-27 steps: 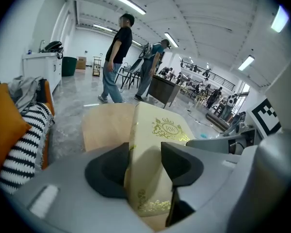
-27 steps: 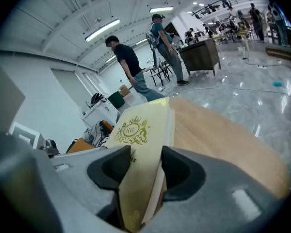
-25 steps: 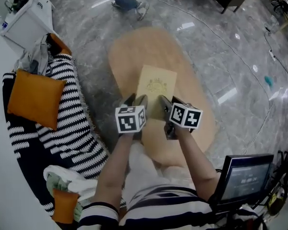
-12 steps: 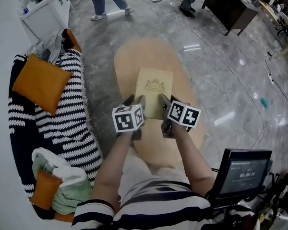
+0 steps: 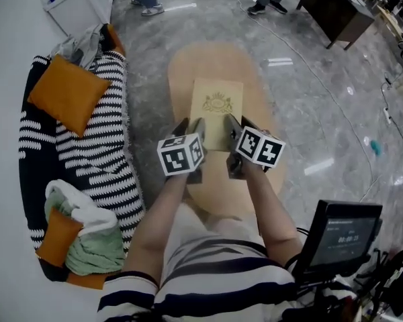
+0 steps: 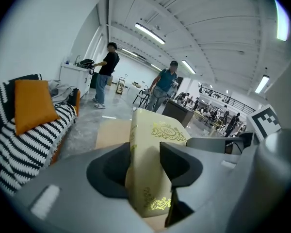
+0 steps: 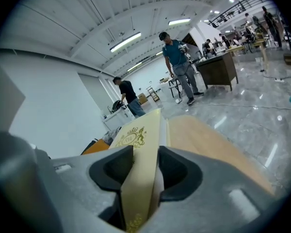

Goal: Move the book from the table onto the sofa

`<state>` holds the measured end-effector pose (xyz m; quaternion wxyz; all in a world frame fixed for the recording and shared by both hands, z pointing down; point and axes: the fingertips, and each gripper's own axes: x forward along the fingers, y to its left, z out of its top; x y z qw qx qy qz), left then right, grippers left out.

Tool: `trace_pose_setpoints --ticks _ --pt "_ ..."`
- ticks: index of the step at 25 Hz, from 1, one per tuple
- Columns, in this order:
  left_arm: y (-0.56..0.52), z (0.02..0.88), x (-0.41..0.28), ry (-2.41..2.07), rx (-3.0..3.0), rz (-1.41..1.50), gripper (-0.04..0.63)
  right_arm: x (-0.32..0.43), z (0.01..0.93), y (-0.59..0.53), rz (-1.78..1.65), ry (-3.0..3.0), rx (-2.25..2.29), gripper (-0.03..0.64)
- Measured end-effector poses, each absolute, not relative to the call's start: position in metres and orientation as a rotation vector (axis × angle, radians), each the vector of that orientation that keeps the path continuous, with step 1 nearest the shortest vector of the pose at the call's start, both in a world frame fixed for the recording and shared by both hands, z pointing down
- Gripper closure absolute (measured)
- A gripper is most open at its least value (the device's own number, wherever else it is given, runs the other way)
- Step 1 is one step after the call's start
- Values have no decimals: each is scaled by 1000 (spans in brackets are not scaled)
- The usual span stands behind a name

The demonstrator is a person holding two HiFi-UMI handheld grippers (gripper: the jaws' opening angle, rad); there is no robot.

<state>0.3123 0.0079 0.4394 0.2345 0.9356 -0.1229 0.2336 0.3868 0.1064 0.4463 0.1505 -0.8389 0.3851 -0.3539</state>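
Your left hand-held gripper (image 5: 190, 127) pinches the near left corner of the cream book (image 5: 217, 109), with its pads pressed on both covers. Your right hand-held gripper (image 5: 232, 125) has the near right corner between its jaws, which are closing on it with the pads against the covers. The book, a gold crest on its cover, sits over the middle of the oval wooden table (image 5: 208, 62), near edge at your grippers. Whether its far edge rests on the table cannot be told. The striped sofa (image 5: 94, 153) stands just left of the table, with an orange cushion (image 5: 67, 92) on it.
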Motion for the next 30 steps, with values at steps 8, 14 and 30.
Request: trace_pose_setpoints --ticks 8,14,30 --pt "2 414 284 -363 2579 603 400 360 419 102 -938 1102 -2396 462" --pt "-22 410 243 -410 2554 581 403 325 415 74 -949 1145 -2370 465" --pt "-98 403 135 -628 2480 504 407 234 408 -18 -992 1370 -2293 468"
